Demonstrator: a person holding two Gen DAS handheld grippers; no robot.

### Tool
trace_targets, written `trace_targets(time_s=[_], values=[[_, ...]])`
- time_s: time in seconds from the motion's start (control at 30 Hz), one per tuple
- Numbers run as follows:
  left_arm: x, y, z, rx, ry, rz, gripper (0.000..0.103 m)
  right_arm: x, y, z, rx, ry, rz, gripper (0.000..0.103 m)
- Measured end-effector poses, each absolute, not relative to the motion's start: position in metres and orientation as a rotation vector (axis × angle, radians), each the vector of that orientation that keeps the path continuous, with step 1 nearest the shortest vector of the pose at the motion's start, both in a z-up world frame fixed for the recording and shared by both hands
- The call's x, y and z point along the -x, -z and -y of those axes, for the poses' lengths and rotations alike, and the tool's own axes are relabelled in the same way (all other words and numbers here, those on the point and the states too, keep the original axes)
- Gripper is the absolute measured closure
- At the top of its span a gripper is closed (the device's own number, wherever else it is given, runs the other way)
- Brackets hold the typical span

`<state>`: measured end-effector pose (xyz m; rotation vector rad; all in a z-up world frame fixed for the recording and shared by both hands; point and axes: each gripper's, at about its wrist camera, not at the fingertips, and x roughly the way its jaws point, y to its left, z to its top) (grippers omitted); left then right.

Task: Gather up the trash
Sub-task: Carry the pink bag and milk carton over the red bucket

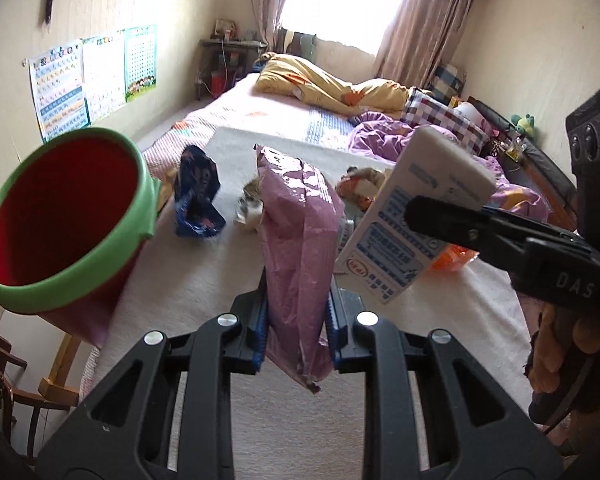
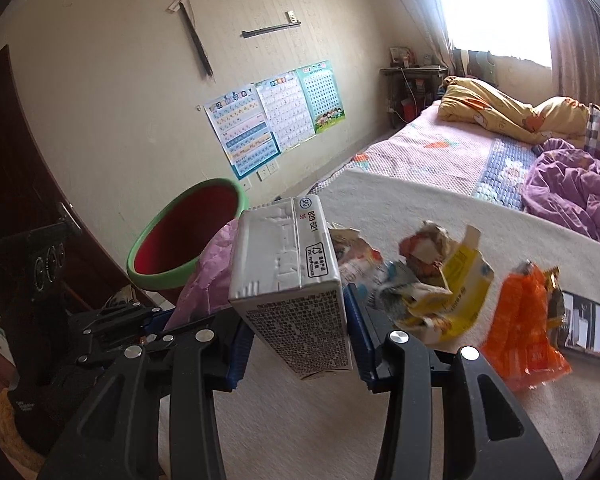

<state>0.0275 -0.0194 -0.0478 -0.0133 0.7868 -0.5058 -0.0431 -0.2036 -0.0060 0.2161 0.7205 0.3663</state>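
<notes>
My left gripper (image 1: 297,326) is shut on a pink plastic wrapper (image 1: 298,236), held upright above the bed. My right gripper (image 2: 298,334) is shut on a white milk carton (image 2: 292,284); the carton also shows in the left wrist view (image 1: 404,216), just right of the pink wrapper. A red bin with a green rim (image 1: 64,216) stands at the bed's left edge; it shows in the right wrist view (image 2: 184,236) beyond the carton. Loose trash lies on the bed: a blue wrapper (image 1: 198,192), crumpled yellow and white papers (image 2: 432,280) and an orange wrapper (image 2: 528,332).
A phone (image 2: 592,328) with a lit screen lies at the bed's right. Purple and yellow bedding (image 1: 380,128) is heaped at the far end. A wooden chair (image 1: 16,380) stands at lower left. Posters (image 2: 268,116) hang on the wall; a dark door (image 2: 16,184) is at left.
</notes>
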Motion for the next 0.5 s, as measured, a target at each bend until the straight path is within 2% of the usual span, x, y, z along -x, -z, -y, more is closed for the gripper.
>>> trace_targets(time_s=[0.5], values=[[-0.041,0.045,-0.008,0.009,0.511,-0.769,0.081,0.028,0.005,0.167,-0.215,-0.361,-0.732,0.061]])
